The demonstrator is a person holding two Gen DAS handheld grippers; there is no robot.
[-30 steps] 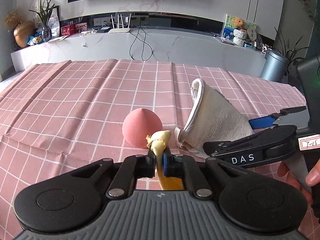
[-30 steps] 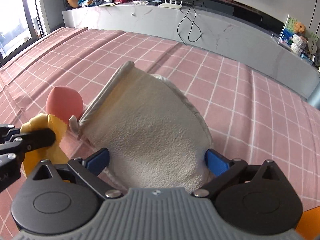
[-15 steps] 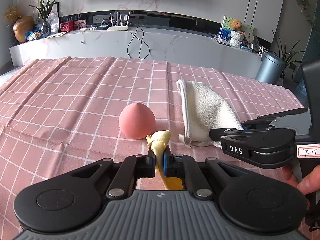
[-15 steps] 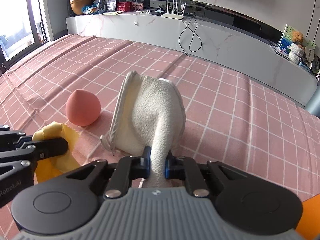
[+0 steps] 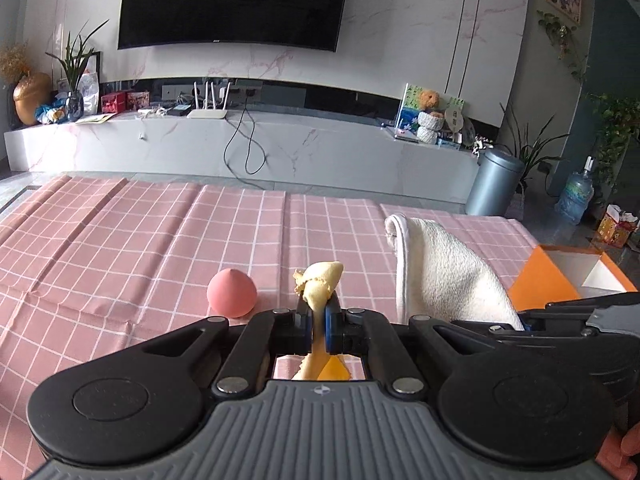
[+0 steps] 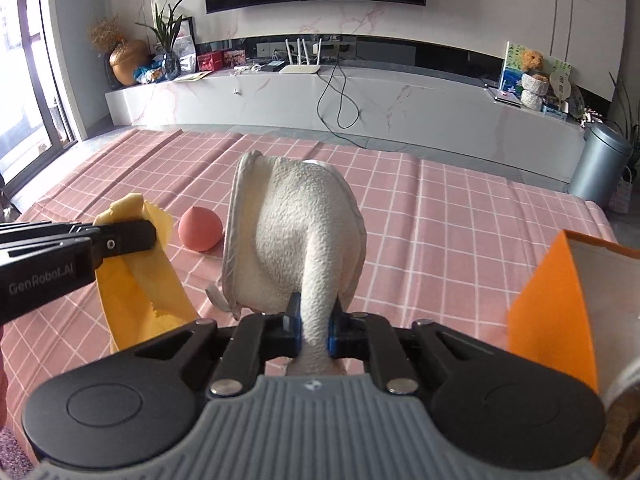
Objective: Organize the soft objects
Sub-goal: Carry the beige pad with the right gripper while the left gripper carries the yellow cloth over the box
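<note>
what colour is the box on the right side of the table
Orange outside, white inside: the box shows best in the left wrist view.

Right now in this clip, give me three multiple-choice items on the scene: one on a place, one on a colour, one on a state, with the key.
1. Where is the pink ball?
A. In the orange box
B. On the checked tablecloth, left of the white towel
C. Between the right gripper's jaws

2. What colour is the cloth in the left gripper?
A. Yellow
B. Green
C. Blue

3. How does the right gripper stand?
A. Wide open over the ball
B. Shut on nothing
C. Shut on the white towel

Key: B, the ball rests on the checked tablecloth, apart from the white towel and outside the orange box; A, the yellow cloth hangs from that gripper; C, the pads pinch a bunched fold of the towel.
</note>
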